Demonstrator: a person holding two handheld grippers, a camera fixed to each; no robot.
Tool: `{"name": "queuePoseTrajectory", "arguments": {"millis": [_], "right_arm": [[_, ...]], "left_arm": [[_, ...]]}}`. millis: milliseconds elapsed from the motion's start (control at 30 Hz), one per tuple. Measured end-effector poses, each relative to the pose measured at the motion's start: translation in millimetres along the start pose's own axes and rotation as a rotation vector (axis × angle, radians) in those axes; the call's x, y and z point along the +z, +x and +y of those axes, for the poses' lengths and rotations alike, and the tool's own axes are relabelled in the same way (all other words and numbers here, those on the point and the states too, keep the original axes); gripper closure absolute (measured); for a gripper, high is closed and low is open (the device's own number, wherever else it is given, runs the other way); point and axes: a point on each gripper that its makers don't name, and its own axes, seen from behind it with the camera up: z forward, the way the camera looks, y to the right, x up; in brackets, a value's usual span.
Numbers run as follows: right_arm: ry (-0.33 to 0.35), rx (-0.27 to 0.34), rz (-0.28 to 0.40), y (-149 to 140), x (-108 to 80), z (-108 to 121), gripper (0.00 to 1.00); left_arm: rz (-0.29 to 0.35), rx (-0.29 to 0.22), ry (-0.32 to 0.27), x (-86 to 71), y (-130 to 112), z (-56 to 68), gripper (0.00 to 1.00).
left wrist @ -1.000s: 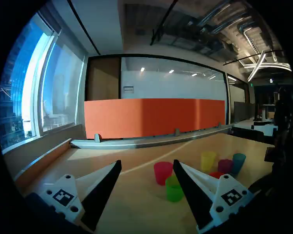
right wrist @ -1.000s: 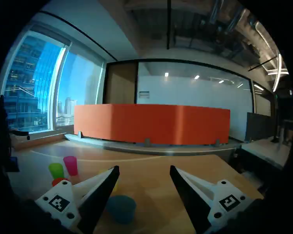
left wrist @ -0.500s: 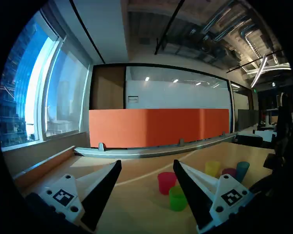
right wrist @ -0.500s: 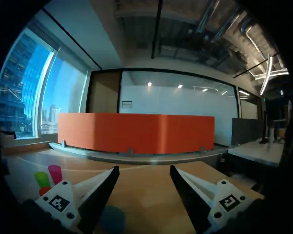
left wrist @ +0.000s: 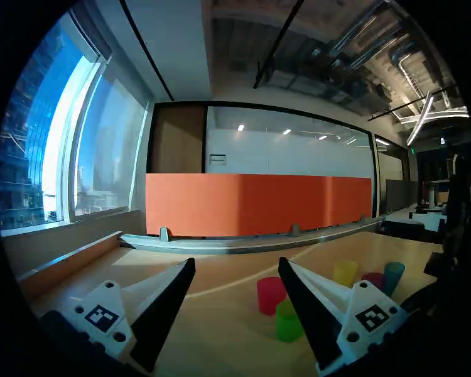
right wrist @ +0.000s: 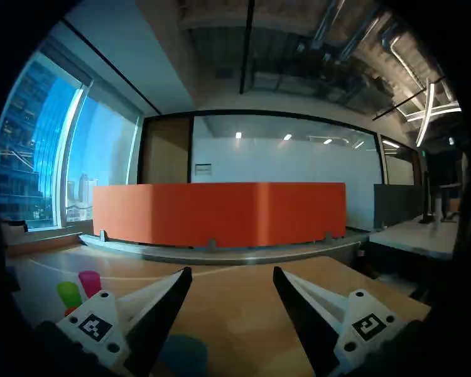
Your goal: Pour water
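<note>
The left gripper has its jaws spread wide with nothing between them, above the wooden surface. In the left gripper view, right of centre and low, a pink cup stands upright in the gap. A green cup stands nearer, partly hidden by the right finger. Further right a yellow cup, a magenta cup and a teal cup cluster close together.

The right gripper is equally wide apart and holds nothing. In its view the teal cup sits at the bottom edge by the left finger, and the green and pink cups stand at lower left. An orange partition spans mid-frame behind the surface, with windows at left.
</note>
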Motion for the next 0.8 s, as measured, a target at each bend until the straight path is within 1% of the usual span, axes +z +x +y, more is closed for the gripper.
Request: {"name": "queuePoseTrajectory", "arguments": {"millis": [267,467,567,667,800], "right_arm": [[0.0,-0.004,-0.007,-5,-0.1,0,0.0],[0.002,-0.004,-0.014,-7,-2.2,-2,0.0],[0.002,-0.005,-0.019,-7,-3.4,-1,0.0],[-0.001,-0.006,-0.028,-7,-4.8,0,0.0],[-0.007,-0.014,-0.039,-8,-7.4,2,0.0]], "left_arm": [[0.003,0.013,-0.009,6.4,1,5.9,0.02],[0.004,0.031,0.003,11.4,1,9.3,0.02],[0.018,0.037,0.028,13.3,5,6.5,0.02],[0.035,0.047,0.064,14.3,9,1.2,0.02],[0.048,0.071,0.102,15.1,11,-4.8,0.02]]}}
